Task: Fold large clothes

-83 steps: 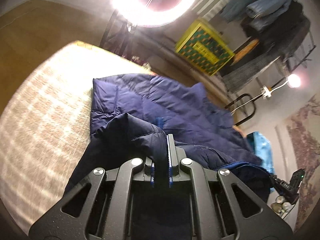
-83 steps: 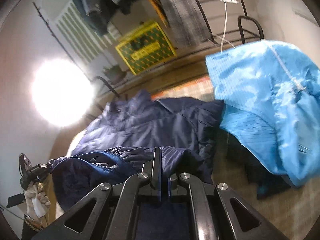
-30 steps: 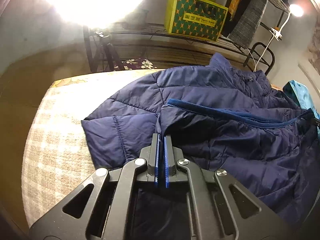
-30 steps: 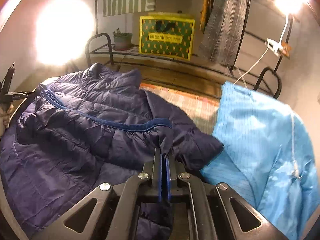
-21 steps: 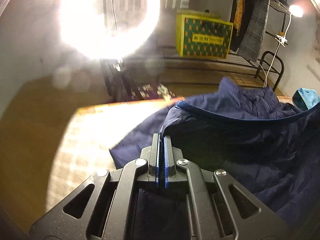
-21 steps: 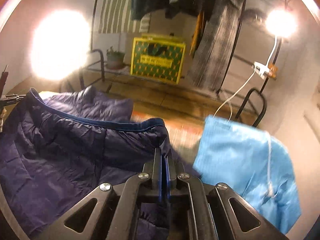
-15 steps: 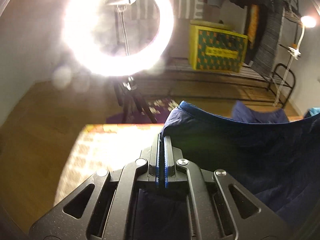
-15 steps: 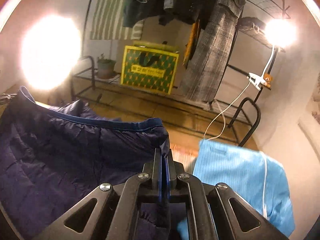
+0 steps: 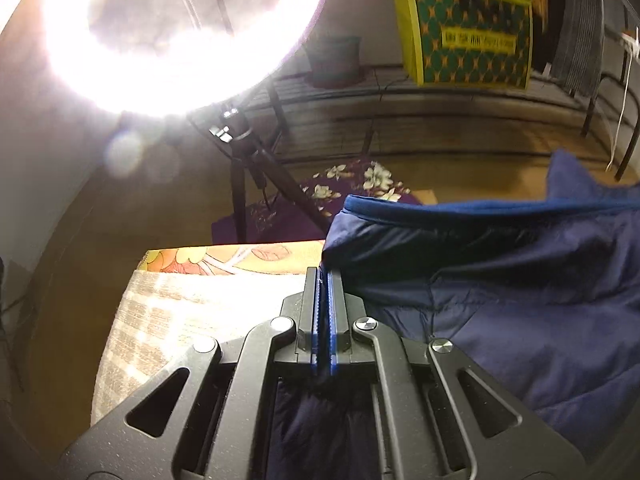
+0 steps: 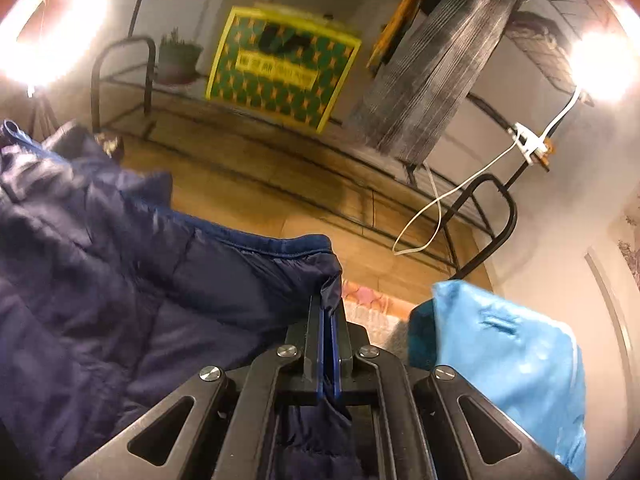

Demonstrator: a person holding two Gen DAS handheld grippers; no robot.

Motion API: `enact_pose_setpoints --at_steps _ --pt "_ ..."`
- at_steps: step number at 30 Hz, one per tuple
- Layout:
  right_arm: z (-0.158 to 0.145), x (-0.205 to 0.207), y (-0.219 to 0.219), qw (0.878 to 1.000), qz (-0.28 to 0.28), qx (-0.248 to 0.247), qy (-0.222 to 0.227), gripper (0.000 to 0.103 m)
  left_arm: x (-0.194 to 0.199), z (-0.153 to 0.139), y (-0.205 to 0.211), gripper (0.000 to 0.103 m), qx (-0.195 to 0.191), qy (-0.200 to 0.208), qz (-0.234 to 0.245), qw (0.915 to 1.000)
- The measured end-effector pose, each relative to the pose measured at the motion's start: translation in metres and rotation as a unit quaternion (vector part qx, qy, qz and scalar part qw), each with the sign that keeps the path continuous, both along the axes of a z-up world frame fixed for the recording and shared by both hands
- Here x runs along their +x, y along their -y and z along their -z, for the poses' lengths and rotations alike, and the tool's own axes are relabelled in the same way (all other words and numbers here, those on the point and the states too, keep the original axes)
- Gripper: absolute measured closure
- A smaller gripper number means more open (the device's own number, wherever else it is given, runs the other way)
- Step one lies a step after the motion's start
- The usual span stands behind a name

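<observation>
A navy quilted puffer jacket (image 9: 520, 280) is held up by its blue-trimmed hem above the bed. My left gripper (image 9: 323, 276) is shut on the hem's left corner. My right gripper (image 10: 329, 300) is shut on the hem's right corner, and the jacket (image 10: 120, 280) hangs to its left. The hem stretches taut between the two grippers. The lower part of the jacket is hidden below both grippers.
A checked bedcover (image 9: 180, 312) lies under the jacket. A light blue garment (image 10: 508, 360) lies on the bed at the right. A ring light on a tripod (image 9: 180, 32), a metal rack (image 10: 480, 216) and a yellow-green box (image 10: 280, 64) stand beyond the bed.
Both grippers have lifted the jacket's hem off the bed and carried it up and toward the far edge. The jacket now hangs stretched between them instead of lying flat.
</observation>
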State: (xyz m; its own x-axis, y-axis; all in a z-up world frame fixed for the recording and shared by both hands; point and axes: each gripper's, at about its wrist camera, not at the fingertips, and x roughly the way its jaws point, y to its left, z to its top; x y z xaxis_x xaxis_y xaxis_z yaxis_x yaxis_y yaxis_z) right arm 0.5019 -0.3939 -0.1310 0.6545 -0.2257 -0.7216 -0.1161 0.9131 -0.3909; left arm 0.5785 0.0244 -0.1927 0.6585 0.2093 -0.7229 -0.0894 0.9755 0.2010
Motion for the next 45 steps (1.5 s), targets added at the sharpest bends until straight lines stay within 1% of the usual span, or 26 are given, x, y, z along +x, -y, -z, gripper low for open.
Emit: enact_pose_setpoints --at_steps 4,5,7,8,9,10,11,13,15,16,17,18,21,23,25,26,28,30,32,33,36,38,39,41,43,45 --pt "0.020 0.006 -0.003 0.999 -0.005 -0.026 -0.019 0.103 0.009 0.005 0.002 0.099 0.010 -0.005 -0.005 0.9999" --pt "0.023 0.006 -0.003 0.999 -0.006 -0.026 -0.026 0.103 0.011 0.005 0.002 0.094 0.019 -0.009 -0.009 0.9997" --pt "0.025 0.007 -0.002 0.999 -0.006 -0.030 -0.028 0.102 0.011 0.002 0.004 0.091 0.025 -0.005 -0.011 0.9996" --pt "0.023 0.006 -0.002 0.999 -0.003 -0.034 -0.025 0.099 0.007 -0.001 0.002 0.091 0.024 -0.001 -0.011 0.9996" --pt "0.020 0.005 -0.002 0.999 0.000 -0.034 -0.025 0.086 0.004 -0.005 -0.001 0.083 0.020 0.002 -0.014 0.9997" --pt "0.013 0.002 0.001 0.999 0.006 -0.031 -0.020 0.079 0.001 -0.010 -0.003 0.077 0.019 0.007 -0.017 0.9997" --pt "0.008 0.000 0.004 1.000 0.009 -0.026 -0.016 0.072 -0.003 -0.016 -0.006 0.065 0.023 0.009 -0.023 0.9994" --pt "-0.007 -0.008 0.012 1.000 0.010 0.000 -0.006 0.072 -0.011 -0.029 -0.013 0.064 0.008 0.021 -0.023 0.9995" --pt "-0.025 -0.023 0.018 0.999 0.009 0.036 0.010 0.069 -0.023 -0.045 -0.020 0.064 -0.022 0.028 -0.026 0.9990" --pt "-0.032 -0.031 0.020 0.999 0.010 0.048 0.016 0.069 -0.034 -0.055 -0.021 0.064 -0.052 0.034 -0.020 0.9979" --pt "-0.041 -0.042 0.023 0.998 0.012 0.065 0.023 0.068 -0.047 -0.065 -0.017 0.064 -0.067 0.041 -0.005 0.9969" --pt "-0.049 -0.053 0.024 0.996 0.008 0.083 0.025 0.067 -0.055 -0.071 -0.012 0.064 -0.069 0.043 0.003 0.9967" --pt "-0.071 -0.095 0.026 0.991 0.000 0.130 0.029 0.063 -0.106 -0.090 0.023 0.064 -0.080 0.047 0.069 0.9933" --pt "-0.085 -0.132 0.032 0.984 -0.001 0.176 0.030 0.059 -0.137 -0.097 0.043 0.064 -0.089 0.051 0.102 0.9895" --pt "-0.094 -0.170 0.041 0.973 0.008 0.228 0.030 0.049 -0.178 -0.099 0.073 0.064 -0.101 0.051 0.139 0.9839" --pt "-0.096 -0.196 0.046 0.966 0.019 0.256 0.028 0.043 -0.188 -0.096 0.088 0.064 -0.107 0.042 0.158 0.9807" --pt "-0.095 -0.228 0.051 0.958 0.029 0.283 0.024 0.040 -0.214 -0.090 0.118 0.064 -0.109 0.026 0.190 0.9753" --pt "-0.091 -0.263 0.055 0.949 0.032 0.312 0.022 0.029 -0.234 -0.082 0.147 0.064 -0.086 0.019 0.220 0.9715" --pt "-0.083 -0.291 0.058 0.941 0.041 0.336 0.017 0.022 -0.247 -0.074 0.167 0.064 -0.065 0.017 0.234 0.9699" --pt "-0.078 -0.299 0.059 0.939 0.045 0.342 0.010 0.022 -0.249 -0.065 0.178 0.064 -0.063 0.007 0.241 0.9684" --pt "-0.064 -0.309 0.068 0.930 0.070 0.361 -0.002 0.022 -0.239 -0.041 0.192 0.064 -0.064 -0.018 0.224 0.9722" --pt "-0.053 -0.306 0.073 0.920 0.081 0.382 -0.017 0.022 -0.235 -0.023 0.192 0.064 -0.068 -0.033 0.213 0.9742" --pt "-0.045 -0.301 0.076 0.915 0.084 0.394 -0.031 0.021 -0.233 -0.017 0.193 0.064 -0.065 -0.028 0.211 0.9749" --pt "-0.028 -0.293 0.080 0.903 0.097 0.414 -0.059 0.021 -0.237 -0.012 0.194 0.064 -0.067 -0.016 0.207 0.9759" --pt "-0.013 -0.288 0.082 0.891 0.106 0.434 -0.076 0.021 -0.238 -0.012 0.198 0.064 -0.052 -0.012 0.216 0.9749" --pt "-0.005 -0.288 0.086 0.878 0.117 0.458 -0.081 0.022 -0.239 -0.020 0.196 0.064 -0.053 -0.029 0.215 0.9748"
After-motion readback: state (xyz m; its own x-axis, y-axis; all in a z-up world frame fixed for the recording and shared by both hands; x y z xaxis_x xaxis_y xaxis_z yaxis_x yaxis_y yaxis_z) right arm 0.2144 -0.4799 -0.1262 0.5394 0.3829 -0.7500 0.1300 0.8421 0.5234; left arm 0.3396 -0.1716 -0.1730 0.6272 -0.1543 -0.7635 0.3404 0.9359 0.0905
